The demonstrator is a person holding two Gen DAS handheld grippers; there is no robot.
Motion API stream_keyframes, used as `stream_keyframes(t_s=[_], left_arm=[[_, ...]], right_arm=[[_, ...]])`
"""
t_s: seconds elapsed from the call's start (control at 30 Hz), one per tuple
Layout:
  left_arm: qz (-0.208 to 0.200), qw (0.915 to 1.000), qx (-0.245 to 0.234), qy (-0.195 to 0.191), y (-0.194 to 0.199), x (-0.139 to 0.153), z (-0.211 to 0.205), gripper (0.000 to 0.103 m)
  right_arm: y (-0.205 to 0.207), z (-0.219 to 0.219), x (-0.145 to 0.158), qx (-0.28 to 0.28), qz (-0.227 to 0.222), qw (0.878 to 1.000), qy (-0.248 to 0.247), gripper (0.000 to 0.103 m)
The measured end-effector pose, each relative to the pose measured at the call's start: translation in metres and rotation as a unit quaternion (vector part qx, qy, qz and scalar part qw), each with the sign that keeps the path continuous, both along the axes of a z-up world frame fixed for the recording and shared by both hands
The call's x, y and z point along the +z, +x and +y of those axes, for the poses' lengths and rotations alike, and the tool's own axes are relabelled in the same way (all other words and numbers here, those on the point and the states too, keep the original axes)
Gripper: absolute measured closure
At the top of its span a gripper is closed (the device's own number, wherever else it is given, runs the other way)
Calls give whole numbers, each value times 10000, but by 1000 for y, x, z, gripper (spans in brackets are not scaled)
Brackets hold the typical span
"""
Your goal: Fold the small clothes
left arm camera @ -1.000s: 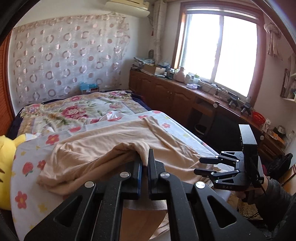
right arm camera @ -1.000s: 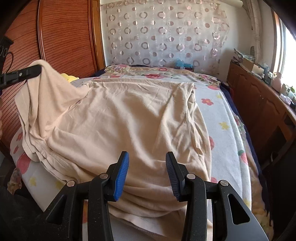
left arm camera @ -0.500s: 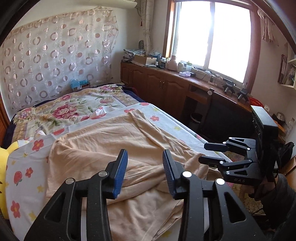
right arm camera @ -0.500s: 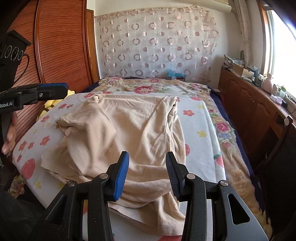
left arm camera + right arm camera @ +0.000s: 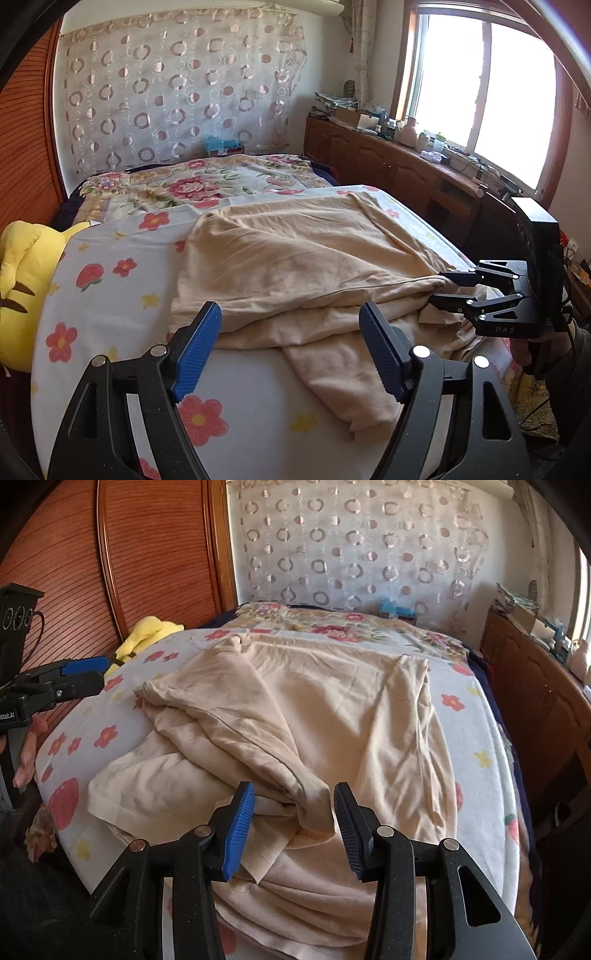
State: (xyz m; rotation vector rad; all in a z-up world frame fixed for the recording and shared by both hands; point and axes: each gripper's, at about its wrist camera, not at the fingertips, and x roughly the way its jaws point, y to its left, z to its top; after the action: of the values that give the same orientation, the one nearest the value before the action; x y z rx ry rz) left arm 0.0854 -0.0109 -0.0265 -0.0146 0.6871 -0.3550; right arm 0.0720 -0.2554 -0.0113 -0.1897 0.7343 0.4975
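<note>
Left wrist view: left gripper (image 5: pixel 290 323) spread wide, empty, above the sheet (image 5: pixel 110 295). Beige garment (image 5: pixel 295 266) ahead, long axis running away toward the curtain (image 5: pixel 177 96), near end bunched. Right gripper (image 5: pixel 434 286) off to the right, marked "DAS", tips apart around a fold, not clamped. Plush (image 5: pixel 22 280) far left.

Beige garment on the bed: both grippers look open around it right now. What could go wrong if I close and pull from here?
1. The right gripper straddles a bunched fold of the garment; closing may pinch several layers and drag the whole pile.
2. The garment's near edge hangs over the bed edge, so a pull could slide it off.
3. The left gripper is open with nothing in it, so nothing pins the other side.
</note>
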Motion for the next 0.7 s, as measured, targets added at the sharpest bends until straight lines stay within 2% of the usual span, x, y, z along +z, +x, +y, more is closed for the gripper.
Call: stream_keyframes(t_s=[0.13,0.17,0.2,0.23,0.27,0.4,0.5,0.6,0.7], left_arm=[[60,9999,124,-32,-2,-8,12,25],[56,9998,161,-29,-2,-9,13,25],[44,9998,186,-34,-3,-10,15,25],[39,9998,206,-46,-3,-11,17,25],[41,9997,221,-60,-3,-12,19,25],[44,9997,234,-68,-4,-13,21,25],[-7,9998,212,-64,-6,-12,20,25],[-55,9998,188,-73,-9,-10,18,25],[-82,9998,191,-69,-10,-9,17,25]], right_arm=[[19,11,-12,63,270,9992,-283,57],[22,12,-14,97,318,9989,-317,66],[23,14,-14,146,314,9989,-321,80],[22,15,-12,217,282,9988,-331,89],[20,16,-9,264,185,9988,-367,93],[3,11,17,237,-321,9991,-109,95],[-7,-5,37,204,-538,9982,160,95],[-13,-15,46,78,-802,9967,90,95],[-10,-20,40,-106,-787,9968,-37,95]])
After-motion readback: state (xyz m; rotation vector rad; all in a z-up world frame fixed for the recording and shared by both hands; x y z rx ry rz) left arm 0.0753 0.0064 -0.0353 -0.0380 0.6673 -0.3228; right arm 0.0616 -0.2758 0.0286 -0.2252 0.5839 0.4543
